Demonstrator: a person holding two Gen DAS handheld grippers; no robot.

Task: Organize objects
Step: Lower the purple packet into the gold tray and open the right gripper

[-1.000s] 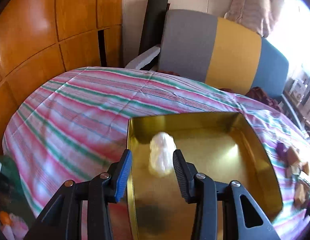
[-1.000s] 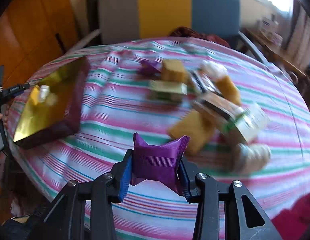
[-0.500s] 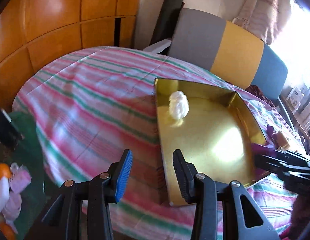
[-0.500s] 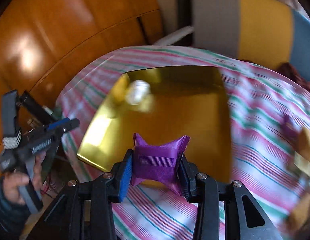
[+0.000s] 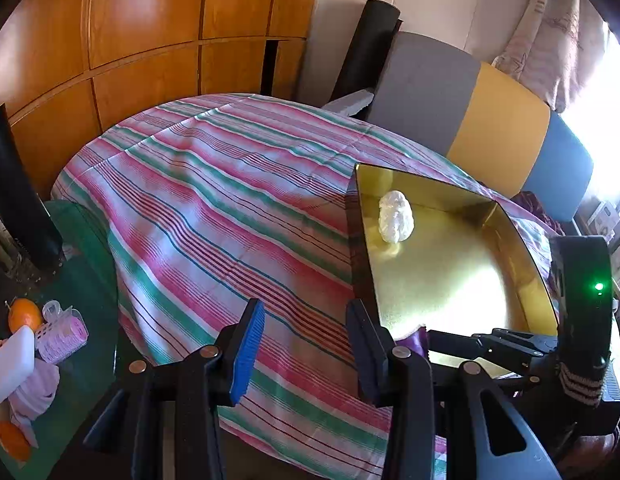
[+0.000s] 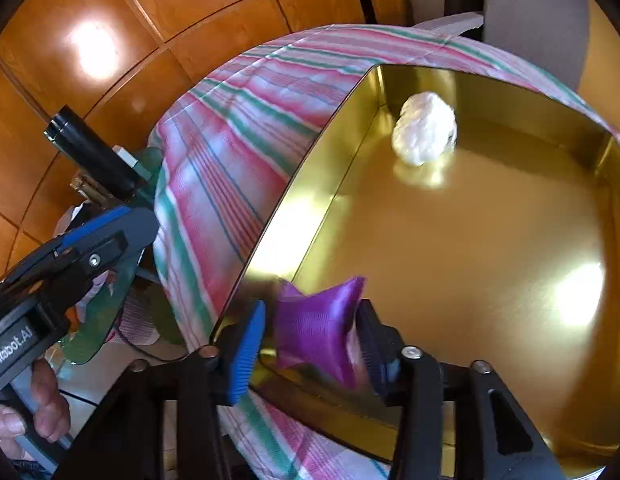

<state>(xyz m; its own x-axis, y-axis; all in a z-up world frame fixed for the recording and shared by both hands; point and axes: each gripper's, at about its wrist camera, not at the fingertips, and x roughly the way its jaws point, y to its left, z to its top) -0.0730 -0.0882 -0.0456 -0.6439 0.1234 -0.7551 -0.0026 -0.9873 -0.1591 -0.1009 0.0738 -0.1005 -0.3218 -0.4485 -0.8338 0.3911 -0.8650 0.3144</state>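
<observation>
At the left edge of the right wrist view the left claw (image 6: 109, 232) hangs off the near side of the surface (image 6: 229, 152), which is covered in a striped cloth; a hand (image 6: 33, 416) grips its handle. In its own view the left claw (image 5: 305, 344) stands partly open with nothing between its pads, over the cloth just left of the gold tray (image 5: 450, 272).

Further right, the right claw (image 6: 310, 340) sits over the tray's near-left corner with the purple wrapped sweet (image 6: 318, 328) between its pads. Its jaws have just been opening, and a gap shows beside the blue pad, so the sweet looks released or nearly so, blurred as if dropping. It sits right by the tray wall (image 6: 310, 216), so I judge the risk to be a landing on the rim rather than inside.

To do this well, keep the claw over the tray floor, inward of the wall, let the jaws part fully, then lift straight up.

Toward the tray's far-left corner lies a white wrapped ball (image 6: 426, 128), well apart from the sweet.
</observation>
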